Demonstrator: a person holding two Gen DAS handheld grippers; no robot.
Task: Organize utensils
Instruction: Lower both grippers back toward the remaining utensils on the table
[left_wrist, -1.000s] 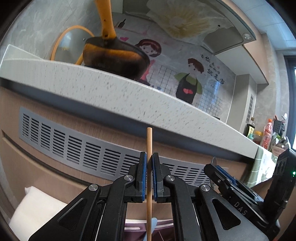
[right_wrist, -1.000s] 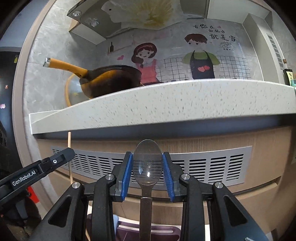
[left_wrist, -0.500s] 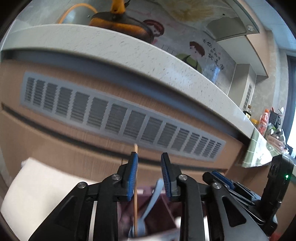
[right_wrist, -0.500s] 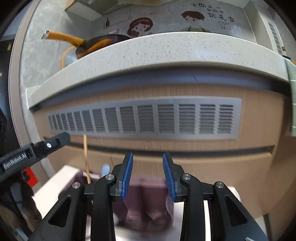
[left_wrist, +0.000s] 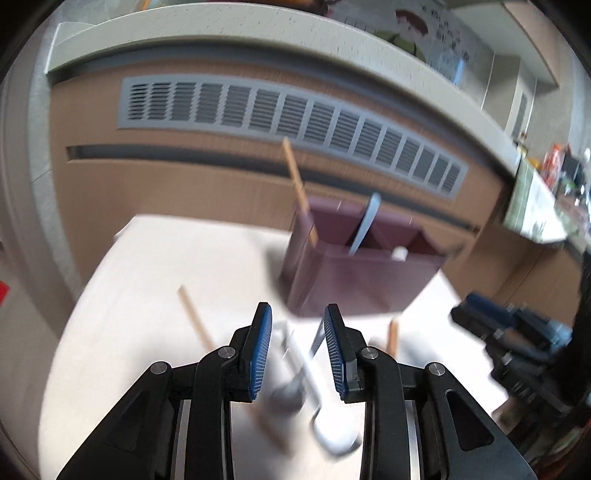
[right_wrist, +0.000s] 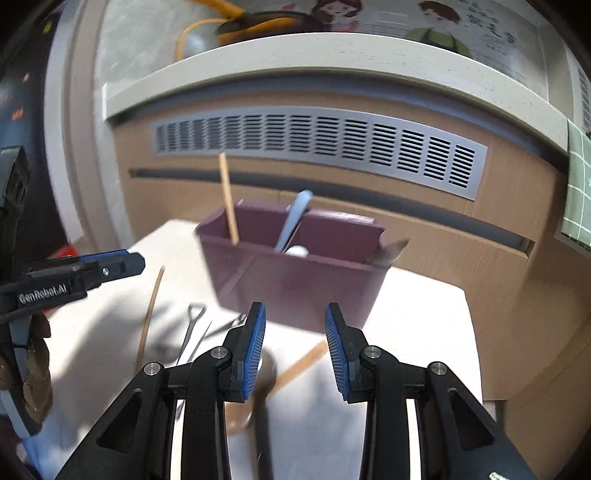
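Note:
A maroon utensil holder (left_wrist: 362, 273) (right_wrist: 295, 277) stands at the back of the white table (left_wrist: 166, 266). A wooden chopstick (left_wrist: 297, 184) (right_wrist: 228, 199) leans in its left compartment. A pale blue spoon (left_wrist: 365, 221) (right_wrist: 295, 218) stands in the middle one and a metal spoon (right_wrist: 388, 253) in the right one. Loose chopsticks (left_wrist: 194, 317) (right_wrist: 149, 317) and blurred metal utensils (left_wrist: 295, 380) (right_wrist: 194, 328) lie in front of the holder. My left gripper (left_wrist: 297, 314) is open and empty above them. The right gripper (right_wrist: 295, 312) is open and empty too, with a dark ladle (right_wrist: 264, 373) and a chopstick (right_wrist: 301, 363) beneath it.
Behind the table rises a wooden cabinet front with a grey vent grille (right_wrist: 317, 144) under a speckled countertop edge (right_wrist: 332, 48). A wok with an orange handle (right_wrist: 251, 26) sits on top. Each gripper shows at the edge of the other's view.
The left gripper let go of the chopstick and the right gripper let go of the metal spoon; both now stand in the holder. Both grippers tilted down toward the table.

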